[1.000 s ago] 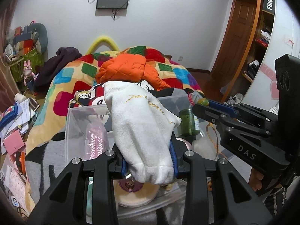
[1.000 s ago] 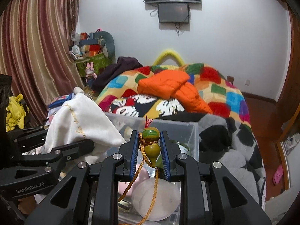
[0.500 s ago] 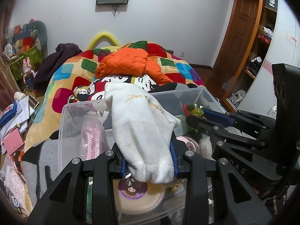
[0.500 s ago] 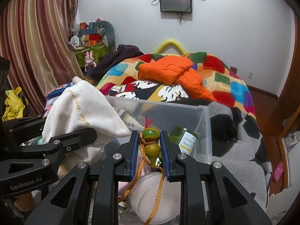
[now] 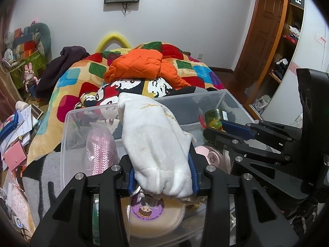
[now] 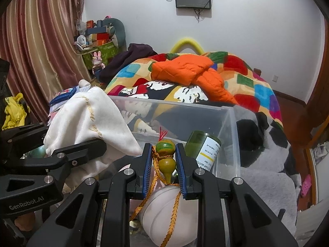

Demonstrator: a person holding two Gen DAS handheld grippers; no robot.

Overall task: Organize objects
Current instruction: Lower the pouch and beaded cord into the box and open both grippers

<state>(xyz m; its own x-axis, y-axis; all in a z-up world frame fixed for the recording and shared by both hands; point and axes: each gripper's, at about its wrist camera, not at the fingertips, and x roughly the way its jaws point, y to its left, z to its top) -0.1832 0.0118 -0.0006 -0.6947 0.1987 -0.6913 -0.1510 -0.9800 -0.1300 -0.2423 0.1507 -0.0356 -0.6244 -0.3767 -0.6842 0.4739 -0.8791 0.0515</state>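
My left gripper [image 5: 162, 175] is shut on a white cloth pouch [image 5: 156, 142] with gold lettering and holds it over a clear plastic bin [image 5: 67, 127]. My right gripper [image 6: 163, 164] is shut on a small green-and-yellow gourd charm [image 6: 165, 158] with an orange cord, held over the same bin [image 6: 230, 123]. In the left wrist view the right gripper [image 5: 226, 126] shows at the right with the charm [image 5: 214, 123]. The pouch [image 6: 86, 119] and left gripper [image 6: 82, 150] show at the left of the right wrist view.
Inside the bin lie a pink object [image 5: 99, 150], a round tan tin [image 5: 152, 218], a pink lidded container [image 6: 170, 212] and a green jar [image 6: 202, 148]. The bin sits on a bed with a colourful quilt [image 5: 82, 76] and an orange jacket [image 5: 141, 65]. Papers [image 5: 14, 135] clutter the left.
Both grippers have lowered toward the bin with their loads; the bin's rim and contents now sit higher and larger in both views. Both grips are unchanged.
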